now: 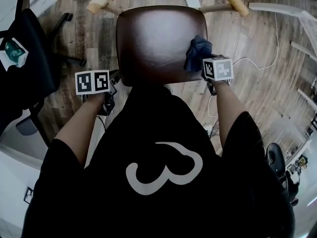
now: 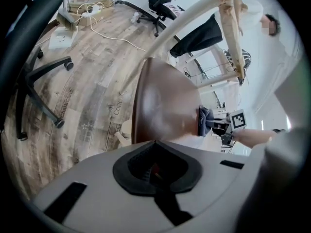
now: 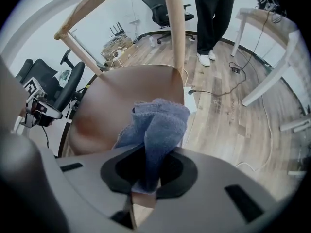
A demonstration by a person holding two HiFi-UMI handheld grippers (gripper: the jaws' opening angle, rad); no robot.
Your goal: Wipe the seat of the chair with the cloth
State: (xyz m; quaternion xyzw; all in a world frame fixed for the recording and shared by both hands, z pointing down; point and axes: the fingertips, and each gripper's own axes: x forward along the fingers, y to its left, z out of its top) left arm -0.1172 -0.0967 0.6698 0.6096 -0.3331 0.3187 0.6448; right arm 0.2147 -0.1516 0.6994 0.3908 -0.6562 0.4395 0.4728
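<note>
Beside the near left corner of the chair seat (image 1: 151,41), my left tongs (image 1: 106,93) hover clear of it. They look clenched on nothing, though their own view is too dim to be sure. To their right, my right tongs (image 3: 144,181) are grasping the blue cloth (image 3: 158,125). It bunches up ahead of them, its lower folds resting on the chair seat near its right edge.

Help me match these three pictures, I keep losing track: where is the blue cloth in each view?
Head view: the cloth is up and right of centre, at the seat's right edge.
Left gripper view: small, right of centre, at the seat's far side.
Right gripper view: centre, pinched in the right hand-held gripper.
Shared landmark: the brown chair seat, in all three views.
</note>
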